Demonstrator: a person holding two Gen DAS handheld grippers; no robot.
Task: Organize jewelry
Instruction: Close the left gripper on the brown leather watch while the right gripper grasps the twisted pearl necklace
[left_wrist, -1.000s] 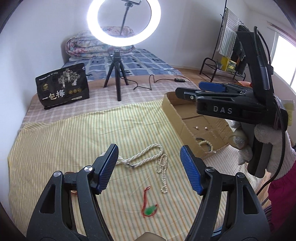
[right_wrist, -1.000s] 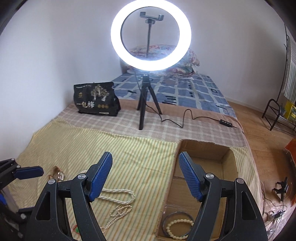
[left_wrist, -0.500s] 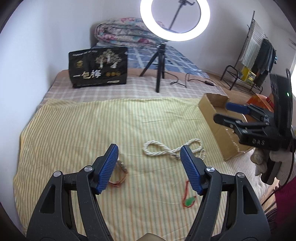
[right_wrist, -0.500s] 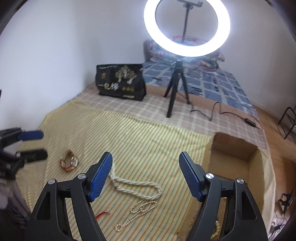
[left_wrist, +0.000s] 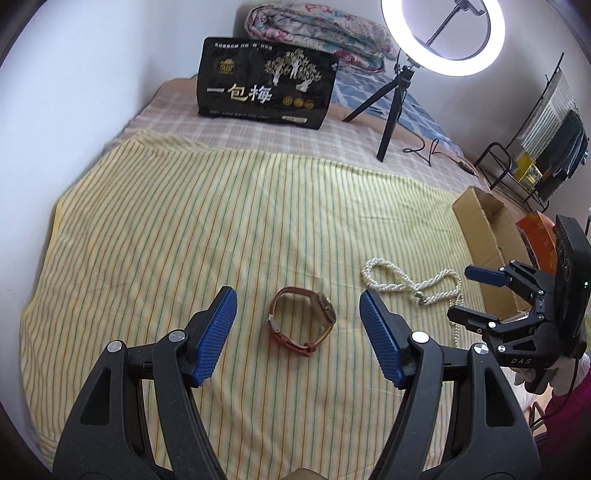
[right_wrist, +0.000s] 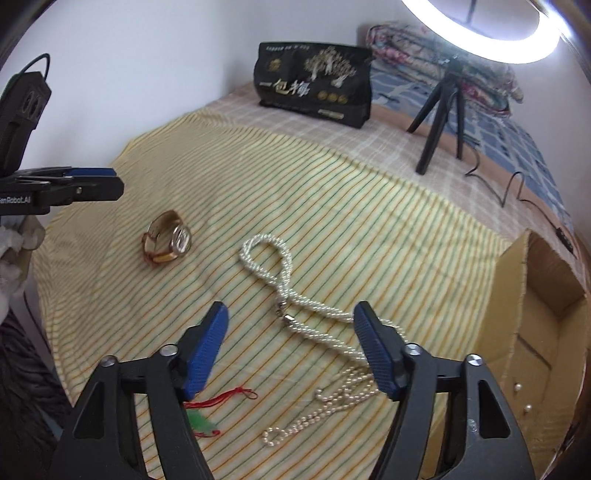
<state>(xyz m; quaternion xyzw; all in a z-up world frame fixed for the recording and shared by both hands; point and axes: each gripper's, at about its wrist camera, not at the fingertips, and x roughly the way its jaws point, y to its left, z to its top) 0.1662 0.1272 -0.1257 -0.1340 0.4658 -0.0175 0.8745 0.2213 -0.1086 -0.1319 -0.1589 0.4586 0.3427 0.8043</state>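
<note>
A brown-strapped wristwatch (left_wrist: 301, 321) lies on the yellow striped cloth (left_wrist: 184, 229), right in front of and between the jaws of my open left gripper (left_wrist: 298, 328). It also shows in the right wrist view (right_wrist: 167, 236). A twisted pearl necklace (right_wrist: 295, 295) lies ahead of my open, empty right gripper (right_wrist: 291, 347). A thin bead chain (right_wrist: 325, 406) and a green pendant on red cord (right_wrist: 201, 419) lie close below it. The cardboard box (right_wrist: 546, 332) sits at the right; it holds small pearl pieces (right_wrist: 519, 387).
A black printed bag (left_wrist: 264, 83), a ring light on a tripod (left_wrist: 397, 96) with its cable, and a folded quilt (left_wrist: 317, 33) stand at the back of the bed. A clothes rack (left_wrist: 543, 147) stands far right. The wall runs along the left.
Both grippers swung left and lower over the cloth. The watch now sits between my left jaws; the pearl necklace now lies ahead of my right gripper. Both stay open.
</note>
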